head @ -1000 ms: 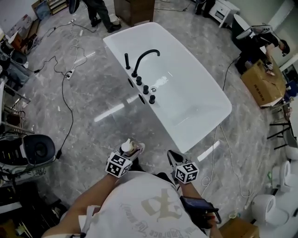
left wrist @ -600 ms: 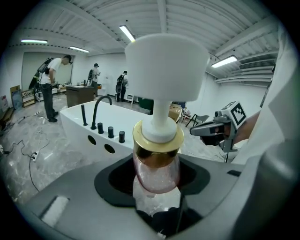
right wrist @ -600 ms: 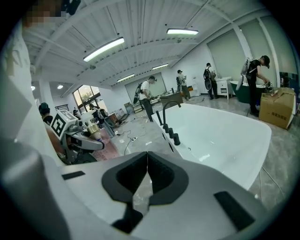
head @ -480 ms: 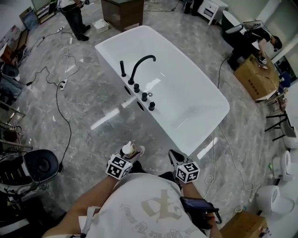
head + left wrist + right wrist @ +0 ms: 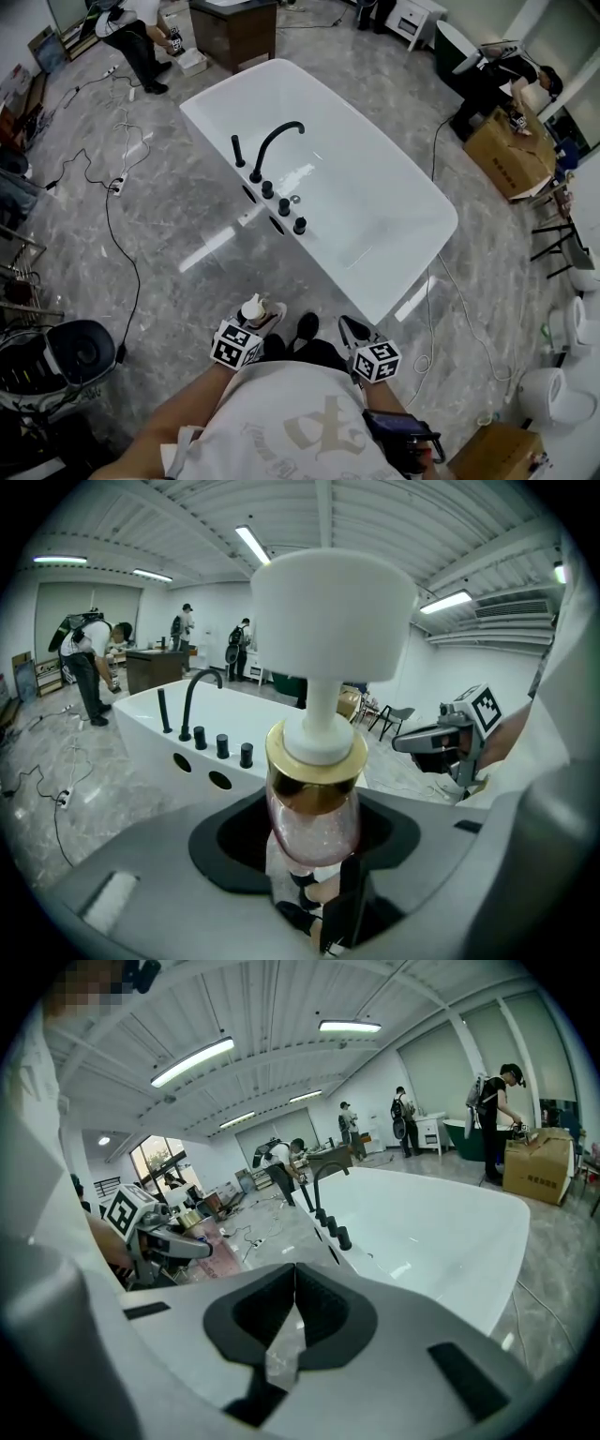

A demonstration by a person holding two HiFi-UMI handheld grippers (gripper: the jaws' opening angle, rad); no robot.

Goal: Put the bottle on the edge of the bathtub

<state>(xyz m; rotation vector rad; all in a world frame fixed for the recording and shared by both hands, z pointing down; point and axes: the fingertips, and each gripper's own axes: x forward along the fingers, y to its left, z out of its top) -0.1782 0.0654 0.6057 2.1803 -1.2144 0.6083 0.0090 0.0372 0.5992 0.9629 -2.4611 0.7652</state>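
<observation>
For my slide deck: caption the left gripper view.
Left gripper grips a pink pump bottle, facing the white bathtub and black faucet.

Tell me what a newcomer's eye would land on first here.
The big white bathtub fills the middle of the head view, set on a grey marble floor, with a curved black faucet on the rim at the picture's left. Nearer the person, the left claw grips a pink pump bottle with a gold collar and white pump head, short of the tub. The right claw beside it is shut and empty.
</observation>
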